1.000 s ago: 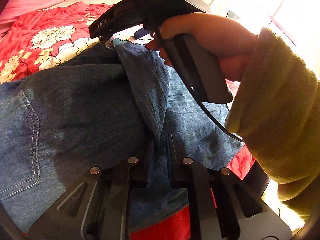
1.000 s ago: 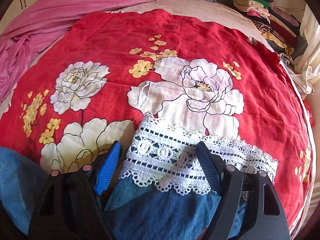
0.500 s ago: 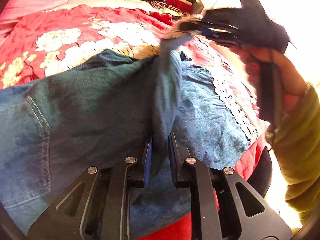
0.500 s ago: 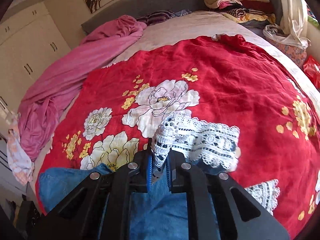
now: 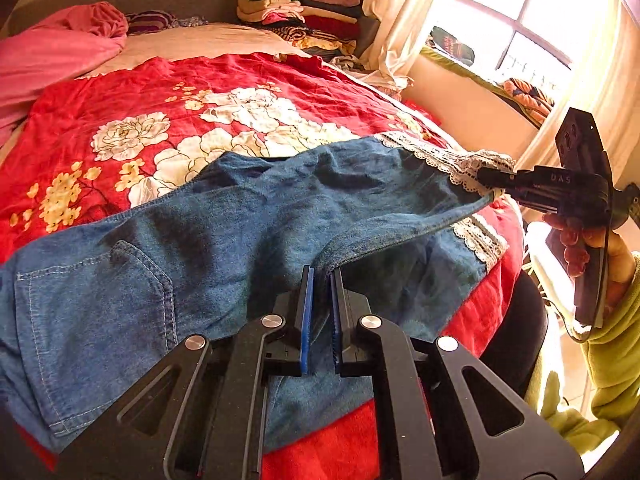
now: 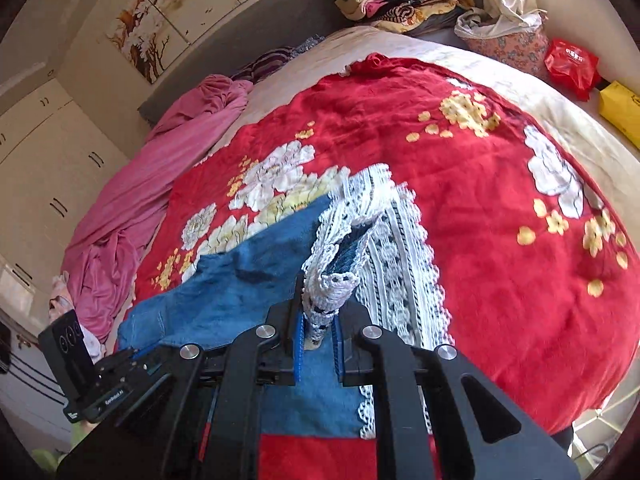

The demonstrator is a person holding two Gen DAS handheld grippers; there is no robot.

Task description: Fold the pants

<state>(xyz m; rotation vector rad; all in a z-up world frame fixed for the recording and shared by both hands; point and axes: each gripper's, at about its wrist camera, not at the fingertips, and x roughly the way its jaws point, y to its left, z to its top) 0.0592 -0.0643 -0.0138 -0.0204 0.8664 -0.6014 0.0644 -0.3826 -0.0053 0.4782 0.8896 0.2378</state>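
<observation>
the left gripper (image 5: 320, 280) is clenched on a denim fold of the blue pants (image 5: 200, 232), which lie across the near edge of the red floral blanket (image 5: 120, 92). the right gripper (image 6: 318, 320) is clamped on the white lace hem (image 6: 328, 292), lifting one leg taut. farther off, a pink sheet (image 6: 152, 184) and stacked clothes (image 5: 304, 12) sit by the far edge.

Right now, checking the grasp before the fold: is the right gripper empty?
No, the right gripper is shut on the white lace hem of the denim pants.
</observation>
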